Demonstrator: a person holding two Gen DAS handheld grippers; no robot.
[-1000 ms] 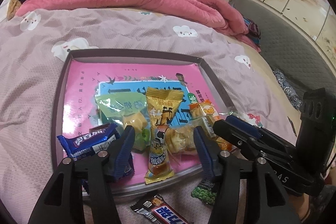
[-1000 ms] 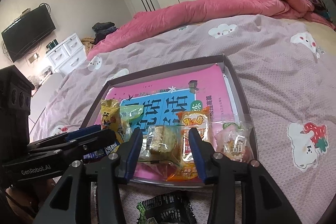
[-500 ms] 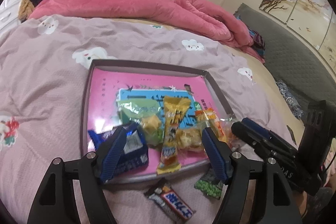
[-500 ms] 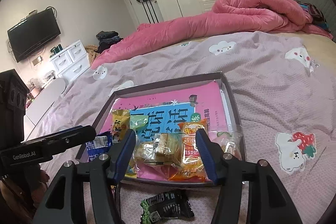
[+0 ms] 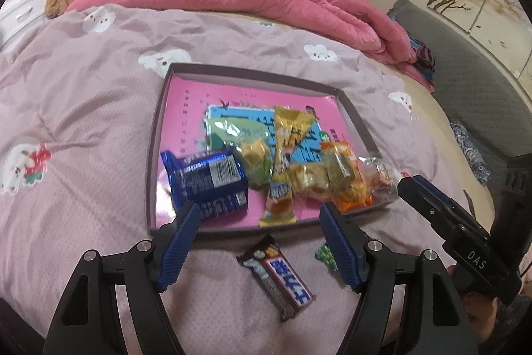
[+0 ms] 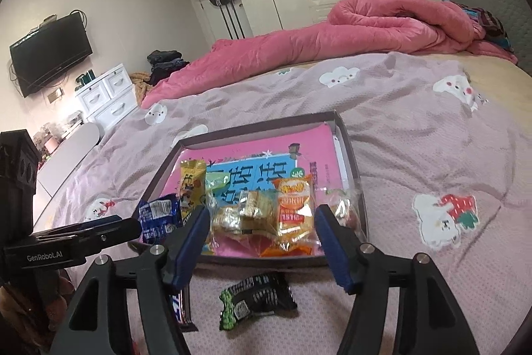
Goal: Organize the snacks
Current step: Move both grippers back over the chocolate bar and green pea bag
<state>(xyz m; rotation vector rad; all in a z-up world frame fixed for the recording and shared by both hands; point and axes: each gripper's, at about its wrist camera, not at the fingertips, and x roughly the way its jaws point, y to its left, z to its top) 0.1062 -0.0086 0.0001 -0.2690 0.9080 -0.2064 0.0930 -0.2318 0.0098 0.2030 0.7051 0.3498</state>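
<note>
A shallow box lid (image 5: pixel 153 155) with a pink bottom lies on the bed and holds several snack packs: a blue cookie pack (image 5: pixel 206 178), a green pack (image 5: pixel 246 142), a yellow pack (image 5: pixel 286 142) and an orange pack (image 5: pixel 349 175). A dark chocolate bar (image 5: pixel 276 278) and a black-green pack (image 6: pixel 256 298) lie on the blanket in front of the lid. My left gripper (image 5: pixel 261 222) is open and empty above the lid's near edge. My right gripper (image 6: pixel 262 228) is open and empty, also at the near edge (image 6: pixel 266 262).
The bed has a mauve blanket (image 5: pixel 83 122) with cloud prints. A rolled pink duvet (image 6: pixel 332 39) lies at the far side. A grey headboard (image 5: pixel 472 82) is at the right. White drawers (image 6: pixel 106 95) and a TV (image 6: pixel 50 52) stand at the left.
Both grippers have pulled back and up from the lid and opened wider. The blue cookie pack now lies inside the lid, released by the left gripper.
</note>
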